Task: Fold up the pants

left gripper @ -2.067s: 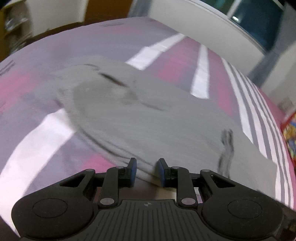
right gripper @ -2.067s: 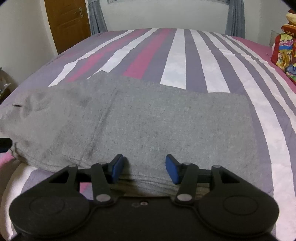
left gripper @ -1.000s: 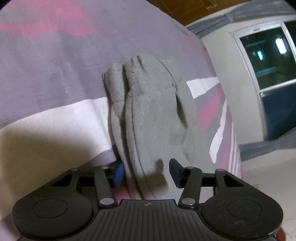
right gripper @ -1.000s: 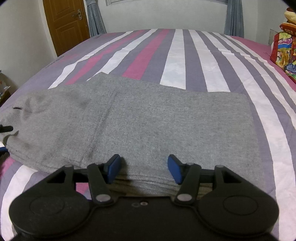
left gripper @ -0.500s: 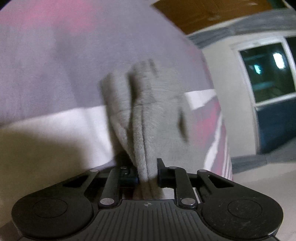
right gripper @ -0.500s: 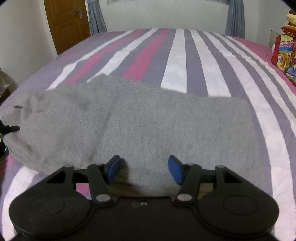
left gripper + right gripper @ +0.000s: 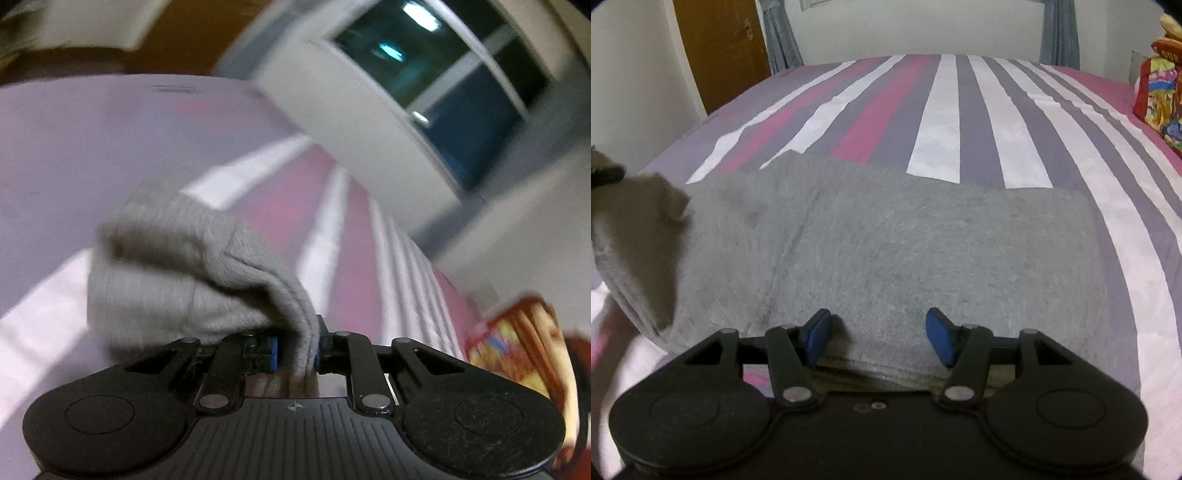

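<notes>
Grey pants (image 7: 886, 240) lie folded lengthwise across a striped bed (image 7: 960, 110). My left gripper (image 7: 297, 347) is shut on the bunched left end of the pants (image 7: 177, 280) and holds it raised off the sheet. In the right wrist view that lifted end (image 7: 635, 236) hangs at the far left, under a dark finger tip (image 7: 605, 175) of the left gripper. My right gripper (image 7: 879, 332) stands open at the pants' near edge. Its blue pads are well apart, and the flat cloth lies between and below them.
A colourful red bag (image 7: 1160, 96) sits at the bed's right side and is also blurred in the left wrist view as a bag (image 7: 517, 339). A brown door (image 7: 720, 48) and grey curtains stand behind the bed. A dark window (image 7: 461, 81) is in the far wall.
The left gripper closed on the pants' end, then rose and rolled with it, lifting that end off the bed. The right gripper stayed in place.
</notes>
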A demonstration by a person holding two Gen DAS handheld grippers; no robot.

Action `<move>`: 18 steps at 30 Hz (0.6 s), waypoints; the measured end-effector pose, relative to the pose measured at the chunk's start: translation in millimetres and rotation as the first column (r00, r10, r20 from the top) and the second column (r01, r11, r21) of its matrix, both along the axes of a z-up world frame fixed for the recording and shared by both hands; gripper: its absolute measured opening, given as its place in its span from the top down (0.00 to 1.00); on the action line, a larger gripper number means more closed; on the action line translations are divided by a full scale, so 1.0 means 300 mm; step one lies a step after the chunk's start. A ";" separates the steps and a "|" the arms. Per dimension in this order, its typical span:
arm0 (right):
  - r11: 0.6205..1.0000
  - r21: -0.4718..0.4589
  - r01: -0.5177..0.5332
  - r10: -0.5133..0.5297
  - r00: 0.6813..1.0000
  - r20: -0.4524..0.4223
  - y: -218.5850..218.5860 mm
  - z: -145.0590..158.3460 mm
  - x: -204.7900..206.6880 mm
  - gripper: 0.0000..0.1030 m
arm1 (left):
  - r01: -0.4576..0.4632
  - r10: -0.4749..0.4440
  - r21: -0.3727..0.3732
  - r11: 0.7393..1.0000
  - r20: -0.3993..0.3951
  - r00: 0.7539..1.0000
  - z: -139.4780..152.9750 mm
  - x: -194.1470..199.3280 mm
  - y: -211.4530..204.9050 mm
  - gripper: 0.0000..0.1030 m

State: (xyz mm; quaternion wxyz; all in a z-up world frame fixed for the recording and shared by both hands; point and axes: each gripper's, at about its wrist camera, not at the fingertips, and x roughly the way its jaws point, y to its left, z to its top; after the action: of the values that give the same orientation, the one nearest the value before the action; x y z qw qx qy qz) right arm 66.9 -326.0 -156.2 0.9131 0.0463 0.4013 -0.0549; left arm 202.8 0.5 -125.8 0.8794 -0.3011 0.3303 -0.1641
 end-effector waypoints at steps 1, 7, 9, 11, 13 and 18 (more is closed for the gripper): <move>1.000 0.005 0.003 -0.003 1.000 0.003 -0.002 0.003 -0.006 0.46 | 0.039 -0.039 0.010 0.999 0.015 0.999 0.020 0.005 -0.047 0.84; 0.995 0.070 0.069 -0.072 0.997 0.031 -0.069 0.037 -0.053 0.46 | 0.366 -0.373 0.137 0.921 0.036 0.927 0.072 -0.055 -0.409 0.84; 0.991 0.092 0.097 -0.100 0.994 0.035 -0.111 0.048 -0.074 0.46 | 0.451 -0.457 0.185 0.873 -0.013 0.889 0.036 -0.092 -0.518 0.83; 0.986 0.112 0.125 -0.130 0.991 0.037 -0.154 0.058 -0.098 0.46 | 0.506 -0.506 0.267 0.820 -0.072 0.859 -0.010 -0.130 -0.608 0.82; 0.981 0.134 0.142 -0.148 0.988 0.036 -0.187 0.063 -0.118 0.45 | 0.515 -0.518 0.346 0.785 -0.090 0.850 -0.027 -0.165 -0.655 0.79; 0.971 0.185 0.150 -0.162 0.985 0.054 -0.233 0.075 -0.153 0.44 | 0.517 -0.538 0.404 0.754 -0.070 0.840 0.024 -0.194 -0.686 0.76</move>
State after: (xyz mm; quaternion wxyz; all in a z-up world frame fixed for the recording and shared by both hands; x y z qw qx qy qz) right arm 21.1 -395.9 -133.6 0.9113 0.1620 0.3681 -0.0884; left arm 144.5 -205.3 -118.7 0.8481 -0.0013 0.4061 -0.3403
